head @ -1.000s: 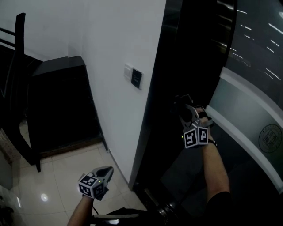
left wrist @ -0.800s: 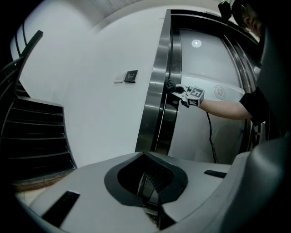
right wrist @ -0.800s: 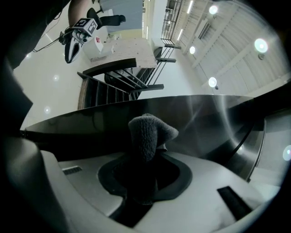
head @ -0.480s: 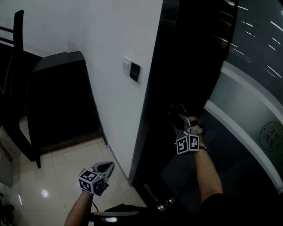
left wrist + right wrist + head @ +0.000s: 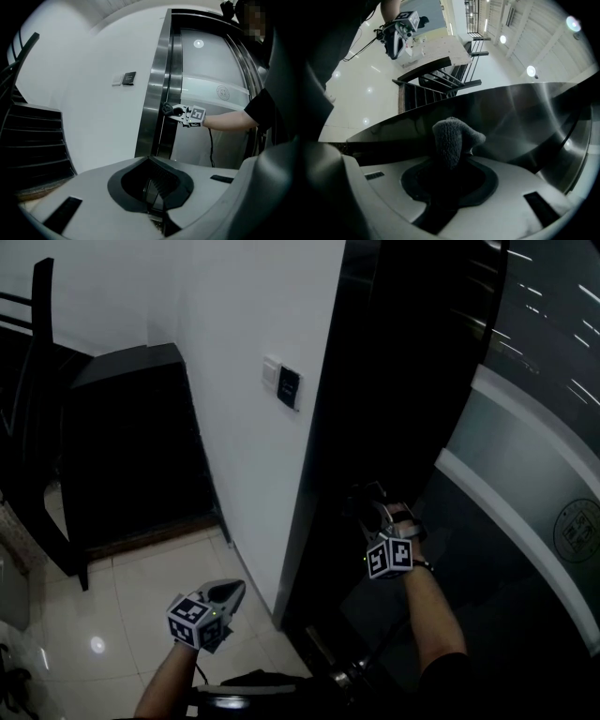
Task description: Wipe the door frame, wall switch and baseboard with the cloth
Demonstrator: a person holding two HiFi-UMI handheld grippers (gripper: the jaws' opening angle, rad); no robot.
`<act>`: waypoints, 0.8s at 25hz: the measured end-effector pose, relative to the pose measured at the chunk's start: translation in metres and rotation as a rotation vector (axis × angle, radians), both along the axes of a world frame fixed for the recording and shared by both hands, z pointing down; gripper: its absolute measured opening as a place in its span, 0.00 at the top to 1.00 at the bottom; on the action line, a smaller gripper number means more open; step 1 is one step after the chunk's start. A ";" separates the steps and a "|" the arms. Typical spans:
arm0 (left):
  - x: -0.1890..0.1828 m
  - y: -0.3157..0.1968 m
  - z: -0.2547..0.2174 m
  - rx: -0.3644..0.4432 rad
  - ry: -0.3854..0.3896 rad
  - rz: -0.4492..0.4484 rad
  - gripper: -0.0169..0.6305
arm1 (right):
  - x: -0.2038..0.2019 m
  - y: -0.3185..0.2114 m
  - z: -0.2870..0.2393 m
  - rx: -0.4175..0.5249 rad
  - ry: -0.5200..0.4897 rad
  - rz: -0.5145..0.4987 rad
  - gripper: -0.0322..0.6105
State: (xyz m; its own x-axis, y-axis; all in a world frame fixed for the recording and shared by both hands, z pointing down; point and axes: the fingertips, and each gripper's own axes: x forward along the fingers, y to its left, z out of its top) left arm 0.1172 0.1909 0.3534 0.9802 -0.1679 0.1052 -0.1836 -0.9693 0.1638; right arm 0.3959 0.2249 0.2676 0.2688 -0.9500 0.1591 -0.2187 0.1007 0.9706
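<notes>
Against the dark polished-metal door frame, the right gripper clamped a fuzzy grey cloth; the left gripper hung closed, empty. Hard rubbing might drag the cloth free.

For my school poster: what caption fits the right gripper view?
The right tongs pinch a fuzzy grey cloth at the shiny dark metal door frame.

The head view looks steeply down onto the dark glossy metal door frame and white painted wall. The left gripper view faces that frame from low and farther off — both show the right tongs. The right gripper view sits close against the frame, with the left tongs small at its upper left.
</notes>
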 end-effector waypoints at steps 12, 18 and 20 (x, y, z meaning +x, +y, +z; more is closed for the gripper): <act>-0.008 0.001 0.007 -0.010 -0.030 -0.026 0.99 | -0.005 0.002 0.075 -0.123 -0.072 -0.011 0.81; -0.016 0.001 0.012 -0.019 -0.051 -0.044 0.99 | -0.011 0.002 0.097 -0.151 -0.095 -0.024 0.81; -0.017 0.000 0.013 -0.023 -0.056 -0.052 0.99 | -0.014 0.001 0.103 -0.157 -0.106 -0.030 0.81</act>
State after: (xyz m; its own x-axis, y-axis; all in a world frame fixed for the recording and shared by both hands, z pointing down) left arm 0.0999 0.1914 0.3666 0.9626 -0.2155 0.1642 -0.2433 -0.9543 0.1738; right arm 0.3823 0.2255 0.3707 0.2148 -0.9185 0.3319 -0.3133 0.2571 0.9142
